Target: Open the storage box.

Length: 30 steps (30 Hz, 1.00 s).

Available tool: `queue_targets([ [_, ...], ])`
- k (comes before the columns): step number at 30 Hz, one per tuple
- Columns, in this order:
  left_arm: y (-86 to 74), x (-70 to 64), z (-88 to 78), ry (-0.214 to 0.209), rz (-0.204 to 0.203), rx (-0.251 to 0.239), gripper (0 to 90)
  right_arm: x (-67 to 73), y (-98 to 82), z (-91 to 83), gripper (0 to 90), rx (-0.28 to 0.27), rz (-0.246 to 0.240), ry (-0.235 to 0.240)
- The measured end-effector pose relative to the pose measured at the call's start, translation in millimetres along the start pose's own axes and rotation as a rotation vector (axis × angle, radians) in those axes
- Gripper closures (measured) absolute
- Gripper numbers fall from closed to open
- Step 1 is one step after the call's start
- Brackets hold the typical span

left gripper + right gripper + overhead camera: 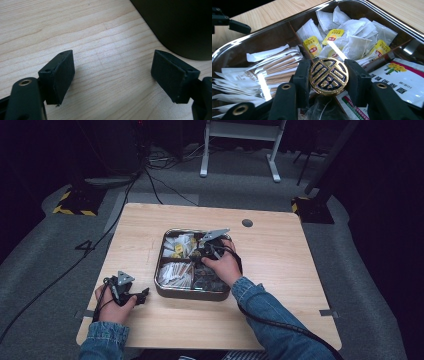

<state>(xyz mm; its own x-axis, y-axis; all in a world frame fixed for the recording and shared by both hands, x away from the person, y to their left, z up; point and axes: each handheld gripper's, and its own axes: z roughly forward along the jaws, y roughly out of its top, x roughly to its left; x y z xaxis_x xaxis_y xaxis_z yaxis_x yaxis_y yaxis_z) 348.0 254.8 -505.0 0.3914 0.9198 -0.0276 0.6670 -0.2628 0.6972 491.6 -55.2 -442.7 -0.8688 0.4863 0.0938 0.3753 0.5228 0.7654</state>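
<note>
Right gripper (328, 76) clenched on round gold-and-black embossed disc (328, 76), above metal divided tray (234, 46) of tea bags (352, 37). Disc rigid, probably foil-wrapped, slippery; edge grip suits. Left gripper (112, 75) released, idle over worktop (75, 30).

Left gripper (113, 75) fingers apart above wooden table (100, 37), beside dark tray wall (180, 25).

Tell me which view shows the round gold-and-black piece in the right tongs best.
The right gripper view: the round gold-and-black piece sits close up, clamped between the right tongs above the metal tray, its raised pattern legible. In the high view the hand covers that spot, so the piece can't be made out. The left gripper view looks at bare table.
</note>
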Motion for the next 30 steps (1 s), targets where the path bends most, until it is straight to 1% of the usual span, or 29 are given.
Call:
queue_targets([
  [2, 0.0, 0.1, -0.1, 0.0, 0.001, 0.001, 19.6, 1.7, -0.1, 0.0, 58.8, 0.001, -0.011, -0.012],
  [8, 0.0, 0.0, -0.1, 0.0, 0.001, 0.001, 19.6, 2.0, -0.2, 0.0, 58.9, 0.001, -0.016, -0.019],
  [18, 0.0, 0.0, 0.0, 0.0, 0.0, 0.0, 19.6, 2.7, -0.3, -0.4, 59.0, -0.004, -0.007, -0.023],
  [23, -0.1, -0.1, 0.2, 0.001, -0.001, -0.003, 19.6, 2.4, 3.6, -2.4, 59.0, 0.009, -0.009, -0.018],
  [25, 0.1, 0.0, 0.0, -0.001, -0.001, 0.0, 19.6, 3.9, 6.0, -4.8, 59.0, 0.009, -0.015, -0.026],
  [27, 0.1, 0.1, 0.0, -0.001, -0.001, 0.0, 19.5, 5.1, 10.1, -10.7, 59.0, -0.004, -0.03, -0.032],
  [28, 0.2, 0.1, 0.0, -0.001, 0.0, 0.001, 19.5, 5.1, 10.1, -10.7, 59.0, -0.004, -0.03, -0.032],
  [30, 0.1, 0.0, 0.3, 0.0, -0.001, -0.003, 19.5, 4.7, 14.4, -17.9, 59.1, -0.017, -0.027, -0.034],
])
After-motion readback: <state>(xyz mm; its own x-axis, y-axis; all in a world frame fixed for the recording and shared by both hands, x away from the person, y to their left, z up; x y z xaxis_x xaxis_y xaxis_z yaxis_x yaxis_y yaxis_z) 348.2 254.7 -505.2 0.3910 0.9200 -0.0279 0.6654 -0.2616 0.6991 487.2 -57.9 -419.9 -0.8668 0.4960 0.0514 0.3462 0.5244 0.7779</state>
